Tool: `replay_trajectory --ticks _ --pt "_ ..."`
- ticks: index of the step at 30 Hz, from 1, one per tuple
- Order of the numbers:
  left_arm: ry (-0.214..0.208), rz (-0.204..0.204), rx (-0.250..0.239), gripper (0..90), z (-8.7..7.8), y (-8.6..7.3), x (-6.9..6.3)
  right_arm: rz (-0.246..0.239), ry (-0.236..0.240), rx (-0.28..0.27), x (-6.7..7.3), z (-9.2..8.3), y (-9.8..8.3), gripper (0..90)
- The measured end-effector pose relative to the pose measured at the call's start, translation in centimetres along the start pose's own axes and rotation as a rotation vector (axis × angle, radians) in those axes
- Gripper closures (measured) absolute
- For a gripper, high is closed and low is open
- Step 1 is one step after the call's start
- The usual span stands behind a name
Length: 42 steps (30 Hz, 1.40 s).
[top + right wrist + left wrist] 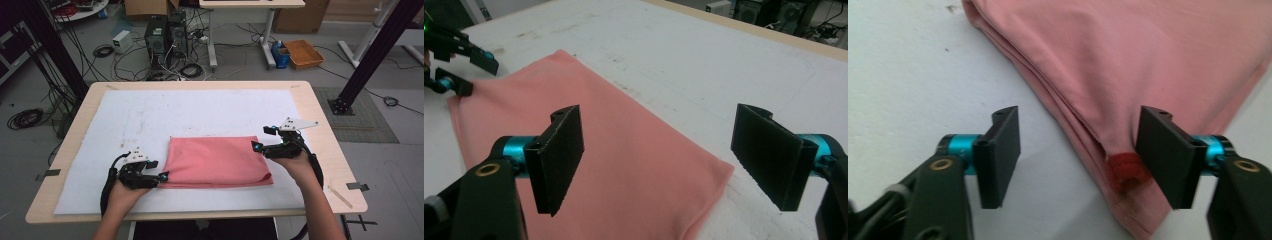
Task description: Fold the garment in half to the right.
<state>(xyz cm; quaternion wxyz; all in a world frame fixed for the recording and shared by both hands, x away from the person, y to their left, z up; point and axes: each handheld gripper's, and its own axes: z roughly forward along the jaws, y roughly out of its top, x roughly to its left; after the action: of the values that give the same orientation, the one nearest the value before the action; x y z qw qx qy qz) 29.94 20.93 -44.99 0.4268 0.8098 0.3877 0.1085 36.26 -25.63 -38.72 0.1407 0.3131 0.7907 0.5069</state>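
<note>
A folded pink cloth lies flat on the white mat, near the table's front. My left gripper is at the cloth's near left corner and stands open. In the left gripper view its jaws straddle the layered edge of the cloth: one pad over the bare mat, the other beside a small red tag at the corner. My right gripper hovers open by the far right corner. Between its jaws I see the cloth below, and the left gripper at the far corner.
The white mat covers most of the wooden table. A thin wooden stick lies at the near right edge. Beyond the table, computers, cables, an orange basket and black frame posts stand on the floor.
</note>
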Motion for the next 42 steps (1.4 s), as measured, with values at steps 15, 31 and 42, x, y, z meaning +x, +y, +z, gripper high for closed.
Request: replay_trajectory --ticks 15,31,42 --pt "-0.019 0.073 0.023 46.2 -0.1 -0.8 -2.5 0.014 -0.004 -0.011 0.0 -0.4 -0.1 21.0" --pt "-0.032 0.138 0.024 70.5 -0.1 -1.0 -3.4 -0.011 0.024 0.02 1.0 0.9 0.6 21.0" --pt "-0.136 0.105 0.004 81.2 0.0 -0.5 -1.8 -0.103 0.073 0.111 3.1 4.6 4.7 21.0"
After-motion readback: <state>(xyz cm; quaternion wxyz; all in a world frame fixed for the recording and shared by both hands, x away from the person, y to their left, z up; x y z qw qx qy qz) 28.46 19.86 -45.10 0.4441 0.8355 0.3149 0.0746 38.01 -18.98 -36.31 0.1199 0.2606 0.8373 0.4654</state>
